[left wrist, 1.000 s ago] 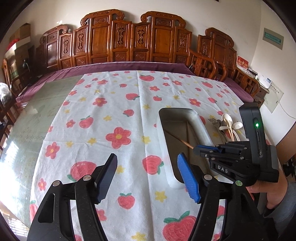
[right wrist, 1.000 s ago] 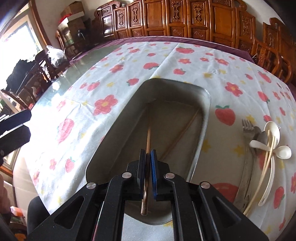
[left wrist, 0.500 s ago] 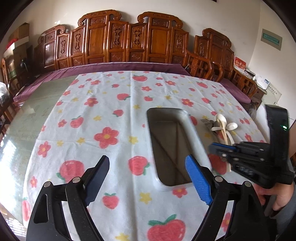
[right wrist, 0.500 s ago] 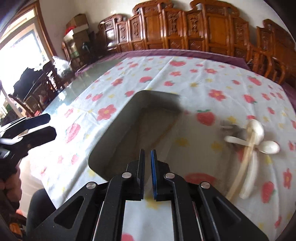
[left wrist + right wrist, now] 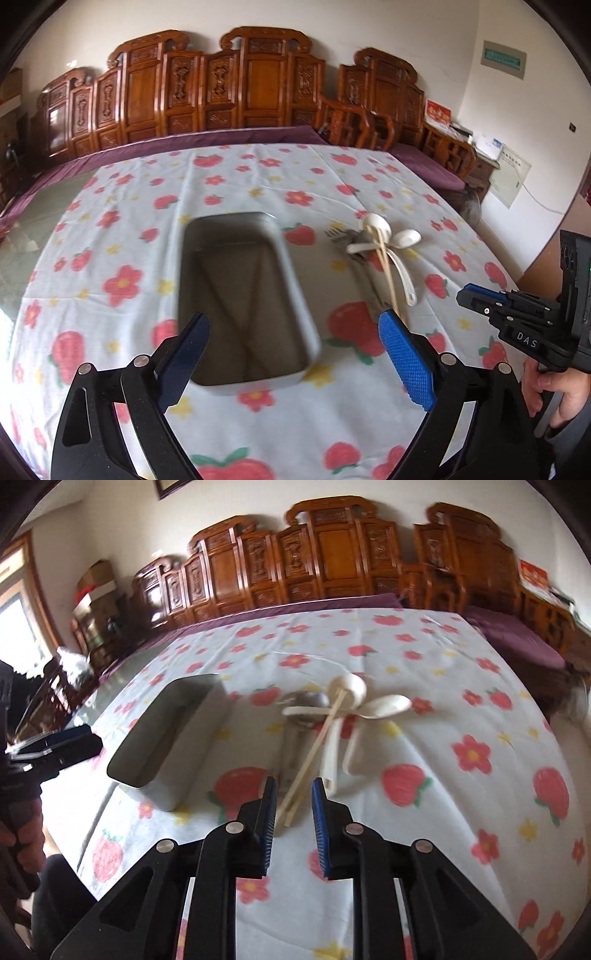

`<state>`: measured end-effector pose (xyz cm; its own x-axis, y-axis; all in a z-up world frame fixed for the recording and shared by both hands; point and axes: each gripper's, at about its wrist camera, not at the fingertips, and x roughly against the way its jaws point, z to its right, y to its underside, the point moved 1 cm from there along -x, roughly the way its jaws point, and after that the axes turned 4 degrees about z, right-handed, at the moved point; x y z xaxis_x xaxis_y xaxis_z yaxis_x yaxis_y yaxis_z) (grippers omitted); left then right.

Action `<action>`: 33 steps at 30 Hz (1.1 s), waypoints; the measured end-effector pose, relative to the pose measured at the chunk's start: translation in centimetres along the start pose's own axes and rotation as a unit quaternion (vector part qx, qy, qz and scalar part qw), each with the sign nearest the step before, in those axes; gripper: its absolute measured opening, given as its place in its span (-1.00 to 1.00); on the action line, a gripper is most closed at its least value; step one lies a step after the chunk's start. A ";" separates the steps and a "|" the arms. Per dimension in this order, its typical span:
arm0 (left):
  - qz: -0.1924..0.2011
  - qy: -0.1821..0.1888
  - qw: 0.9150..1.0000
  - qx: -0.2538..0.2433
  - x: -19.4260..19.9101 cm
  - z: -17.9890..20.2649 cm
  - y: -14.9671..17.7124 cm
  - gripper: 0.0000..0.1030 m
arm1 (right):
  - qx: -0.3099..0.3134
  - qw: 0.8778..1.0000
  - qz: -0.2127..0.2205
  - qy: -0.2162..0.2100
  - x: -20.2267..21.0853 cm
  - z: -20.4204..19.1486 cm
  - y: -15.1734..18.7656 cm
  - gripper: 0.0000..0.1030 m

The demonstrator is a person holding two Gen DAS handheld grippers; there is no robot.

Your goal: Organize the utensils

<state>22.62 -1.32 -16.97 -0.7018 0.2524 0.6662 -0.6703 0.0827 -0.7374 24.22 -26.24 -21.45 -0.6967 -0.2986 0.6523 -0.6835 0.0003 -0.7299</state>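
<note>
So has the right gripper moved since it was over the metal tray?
Yes. The right gripper has swung right, off the metal tray, to the wooden chopsticks.

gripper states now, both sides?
Left gripper: jaws opening wide, nothing between them, over the tray.
Right gripper: jaws opening, empty, above the chopsticks.

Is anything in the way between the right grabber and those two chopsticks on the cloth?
No, nothing visible blocks them. The right gripper, jaws opening and empty, points at the chopsticks' near ends; their far ends lie across the white spoons.
</note>
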 end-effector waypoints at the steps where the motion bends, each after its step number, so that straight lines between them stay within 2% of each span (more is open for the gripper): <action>1: -0.002 0.003 1.000 -0.003 -0.3 0.5 0.0 0.73 | -0.003 1.000 0.002 0.002 0.0 0.4 0.1 -0.58; 5: -0.014 0.014 1.000 -0.020 -2.3 3.2 0.3 0.68 | -0.017 1.000 0.007 0.006 -0.2 2.0 0.3 -0.58; 10: -0.046 0.028 0.998 -0.035 -5.1 5.4 1.1 0.26 | -0.038 0.999 0.009 0.006 -1.4 3.6 0.4 -0.58; 12: -0.061 0.033 0.997 -0.034 -6.3 6.1 1.5 0.16 | -0.043 0.999 0.010 0.002 -1.8 4.0 0.5 -0.58; 15: -0.077 0.039 0.995 -0.042 -7.8 7.1 2.0 0.12 | -0.048 0.999 0.008 0.000 -2.4 4.3 0.7 -0.58; 24: -0.118 0.058 0.990 -0.053 -11.7 9.6 3.2 -0.23 | -0.029 0.999 0.001 0.014 -3.3 4.6 1.4 -0.58; 29: -0.128 0.072 0.988 -0.055 -12.7 10.8 3.6 -0.44 | -0.029 0.999 0.002 0.019 -3.3 5.0 1.6 -0.58; 31: -0.128 0.070 0.988 -0.056 -12.9 11.0 3.6 -0.60 | -0.031 0.999 0.003 0.018 -3.2 5.0 1.6 -0.58; 33: -0.131 0.072 0.987 -0.052 -13.0 11.0 3.5 -0.65 | -0.029 0.999 0.003 0.018 -3.2 4.9 1.6 -0.58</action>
<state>26.72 -14.93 -27.03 -0.4619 0.3430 0.8180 -0.7903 0.2594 -0.5550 26.43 -29.98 -25.71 -0.7071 -0.2644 0.6558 -0.6902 0.0565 -0.7214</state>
